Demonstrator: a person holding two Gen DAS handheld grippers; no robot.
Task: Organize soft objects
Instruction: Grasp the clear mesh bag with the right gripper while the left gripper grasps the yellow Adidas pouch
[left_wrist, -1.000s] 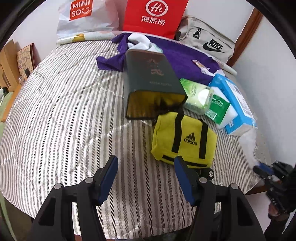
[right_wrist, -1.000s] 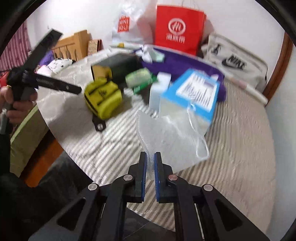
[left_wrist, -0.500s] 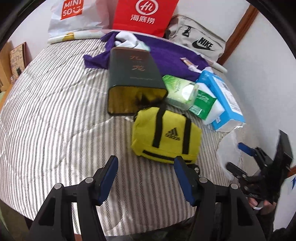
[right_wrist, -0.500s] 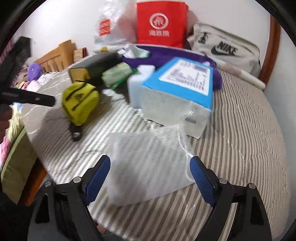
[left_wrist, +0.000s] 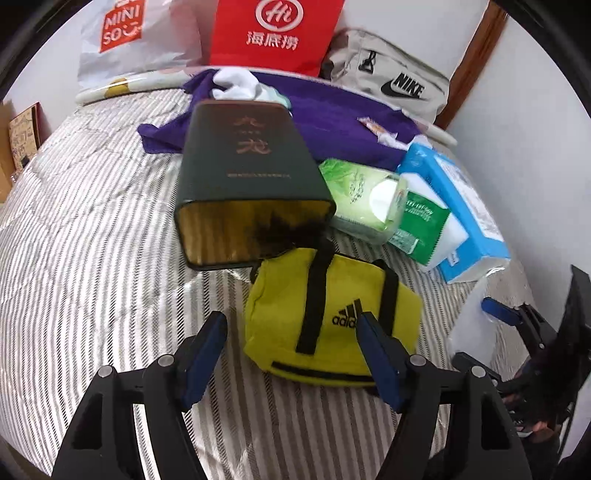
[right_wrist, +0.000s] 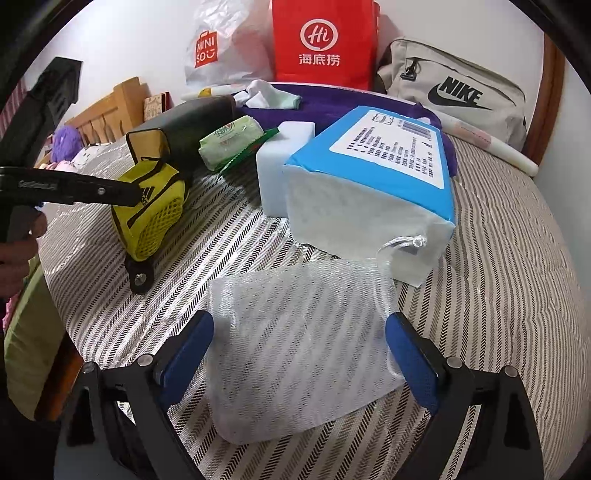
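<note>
A yellow Adidas pouch (left_wrist: 325, 317) lies on the striped bed cover (left_wrist: 92, 229). My left gripper (left_wrist: 291, 350) hangs just in front of it, and its jaws are opening. The right pad overlaps the pouch's corner in the picture while the left pad stands apart, so nothing is pressed. A white mesh pouch (right_wrist: 303, 343) with a drawstring lies flat on the cover. My right gripper (right_wrist: 299, 350) straddles its near end, and its jaws are opening wide, with both pads off the mesh. In the left wrist view the right gripper (left_wrist: 513, 332) shows at the right edge.
Behind the yellow pouch lie an open-ended dark green box (left_wrist: 251, 177), a green wipes pack (left_wrist: 365, 199), a green-and-white pack (left_wrist: 424, 229) and a blue tissue pack (right_wrist: 373, 177). Purple cloth (left_wrist: 332, 118), a red bag (left_wrist: 273, 33), a Miniso bag (left_wrist: 122, 33) and a Nike bag (right_wrist: 458, 96) line the far side.
My right gripper went from shut on the mesh pouch to wide open, and the pouch now lies flat. My left gripper moved closer to the yellow pouch and its jaws widened.
</note>
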